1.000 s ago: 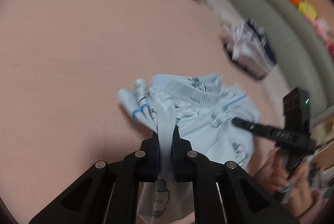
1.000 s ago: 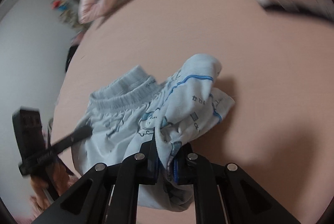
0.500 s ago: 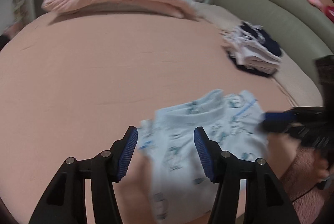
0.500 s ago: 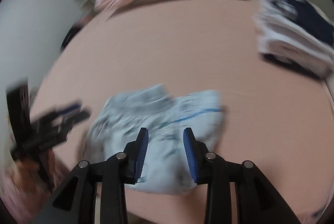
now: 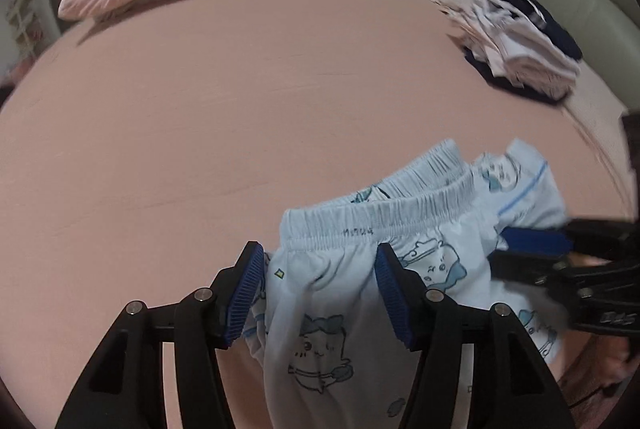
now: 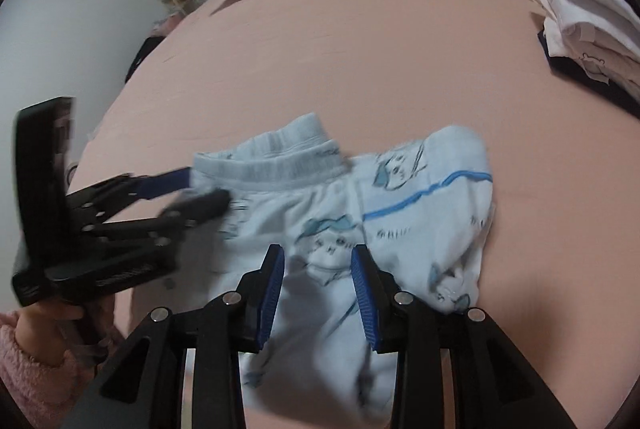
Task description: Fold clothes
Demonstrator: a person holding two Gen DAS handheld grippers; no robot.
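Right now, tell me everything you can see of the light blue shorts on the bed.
The shorts are pale blue, thin soft cloth printed with cartoon figures, with a gathered elastic waistband and a darker blue line across one leg. They lie loosely folded and rumpled on the pink bed sheet, waistband away from the cameras. The left gripper and right gripper both sit over the cloth with jaws open, neither clamping it.

Pale blue shorts point(image 5: 360, 261): lower part cut off by the bottom edge, behind the left gripper point(image 5: 316, 293)
Right gripper point(image 5: 532, 253): blurred, body cut off at right edge
Folded clothes pile point(image 6: 580, 9): runs past right edge
Waistband marking: too small to read
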